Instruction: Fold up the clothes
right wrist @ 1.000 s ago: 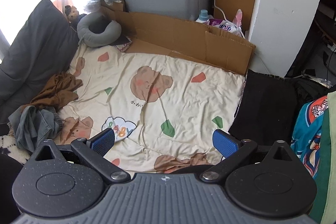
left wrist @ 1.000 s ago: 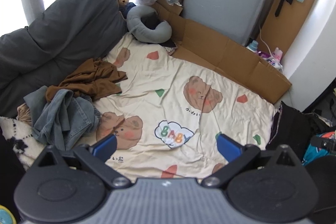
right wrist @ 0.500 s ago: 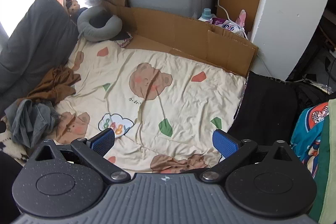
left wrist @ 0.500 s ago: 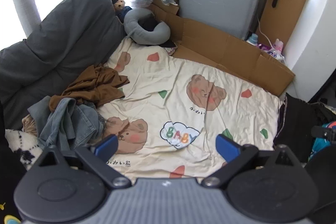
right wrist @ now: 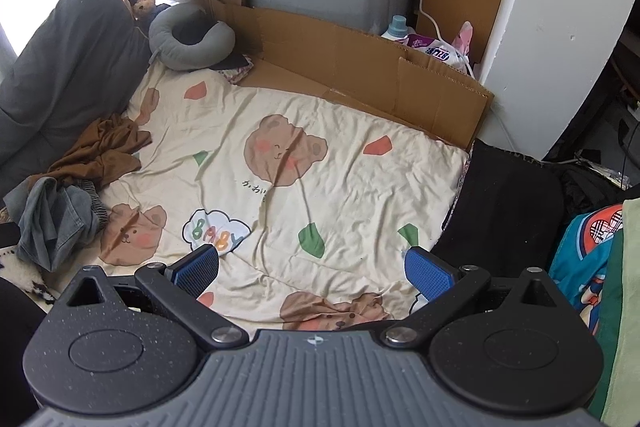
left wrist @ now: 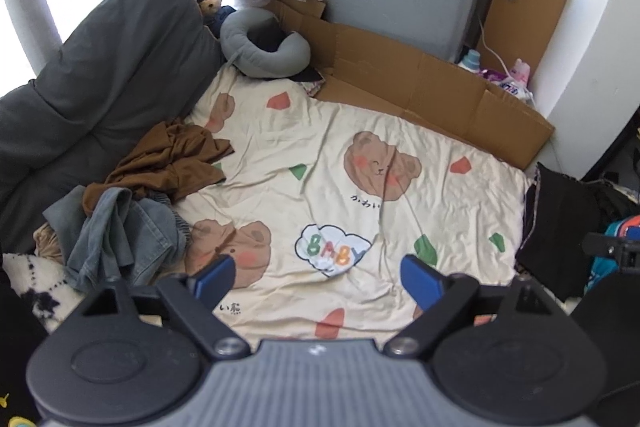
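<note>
Left gripper (left wrist: 316, 277): jaws wide apart and closing, nothing between them, above the near edge of the bear-print blanket (left wrist: 360, 163). Right gripper (right wrist: 314, 269): jaws wide apart, empty, over the same blanket. Unfolded clothes lie heaped at the blanket's left edge: grey-blue jeans (left wrist: 116, 235) nearer, brown garment (left wrist: 172, 159) just beyond, touching. Far left, grey neck pillow (left wrist: 264, 45); far side, flattened cardboard (left wrist: 420, 83).
</note>
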A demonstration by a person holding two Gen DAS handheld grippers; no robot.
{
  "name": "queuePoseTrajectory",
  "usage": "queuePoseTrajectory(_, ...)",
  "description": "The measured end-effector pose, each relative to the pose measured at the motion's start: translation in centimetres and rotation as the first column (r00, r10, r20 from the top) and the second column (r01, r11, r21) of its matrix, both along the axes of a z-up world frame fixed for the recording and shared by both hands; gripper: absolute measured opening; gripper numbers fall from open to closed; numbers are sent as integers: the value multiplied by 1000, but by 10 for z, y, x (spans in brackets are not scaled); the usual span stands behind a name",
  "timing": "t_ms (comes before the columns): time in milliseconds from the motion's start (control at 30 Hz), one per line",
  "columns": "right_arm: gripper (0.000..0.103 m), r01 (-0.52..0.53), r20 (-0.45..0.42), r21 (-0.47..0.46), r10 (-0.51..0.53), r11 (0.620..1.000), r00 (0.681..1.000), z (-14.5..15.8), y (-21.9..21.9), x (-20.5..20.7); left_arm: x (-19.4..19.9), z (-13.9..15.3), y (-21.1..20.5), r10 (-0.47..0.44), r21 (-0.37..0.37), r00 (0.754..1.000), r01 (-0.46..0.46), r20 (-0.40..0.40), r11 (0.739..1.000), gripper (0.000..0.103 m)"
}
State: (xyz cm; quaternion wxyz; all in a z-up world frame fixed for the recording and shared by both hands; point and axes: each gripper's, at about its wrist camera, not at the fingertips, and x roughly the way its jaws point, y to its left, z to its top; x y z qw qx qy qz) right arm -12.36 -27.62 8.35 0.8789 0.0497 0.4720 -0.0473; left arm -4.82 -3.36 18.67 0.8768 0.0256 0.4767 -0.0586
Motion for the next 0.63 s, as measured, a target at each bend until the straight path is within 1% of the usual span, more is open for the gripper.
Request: queuePoseTrajectory(633,102,-6,-6,-9,6,1000,1000,0,1,0,0,-1,1,1,-21,1000,-1,-9,1000,92)
